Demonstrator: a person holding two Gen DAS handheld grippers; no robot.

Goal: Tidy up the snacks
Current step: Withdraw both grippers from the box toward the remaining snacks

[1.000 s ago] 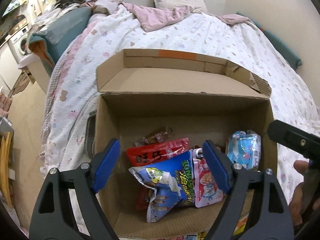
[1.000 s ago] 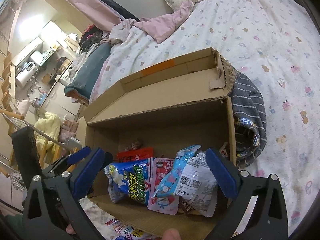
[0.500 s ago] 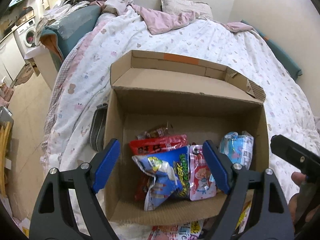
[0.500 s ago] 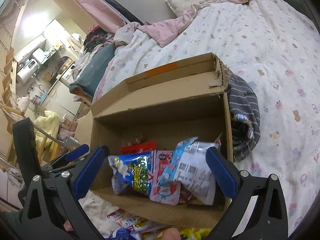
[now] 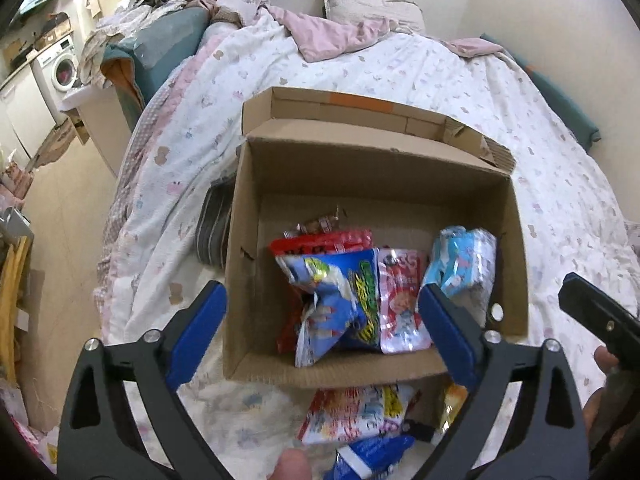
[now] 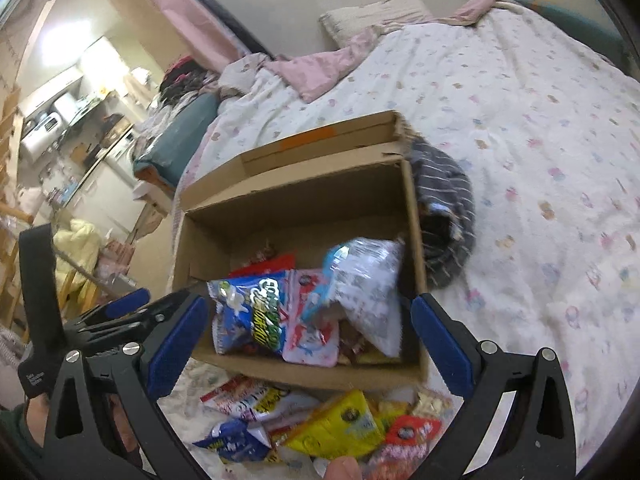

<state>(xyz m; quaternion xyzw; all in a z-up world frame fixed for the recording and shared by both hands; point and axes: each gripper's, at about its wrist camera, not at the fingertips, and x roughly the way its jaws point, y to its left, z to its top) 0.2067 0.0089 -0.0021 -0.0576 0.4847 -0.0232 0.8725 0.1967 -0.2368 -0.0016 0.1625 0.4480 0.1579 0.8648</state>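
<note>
An open cardboard box stands on the bed. It holds a blue snack bag, a red bag, a pink pouch and a light-blue packet. My left gripper hovers over the box's near edge; its jaws are opening with nothing gripped between them. My right gripper is open and holds nothing above the same edge. Several loose snack packets lie on the quilt in front of the box.
A grey striped cloth lies against the box's sides. The flowered quilt spreads to the right, with a pillow at the far end. The bed's edge and floor drop off at the left.
Both grippers have drawn back and up from the box, which now looks smaller. The loose packets in front of it have come into view. The left jaws stand slightly wider.
</note>
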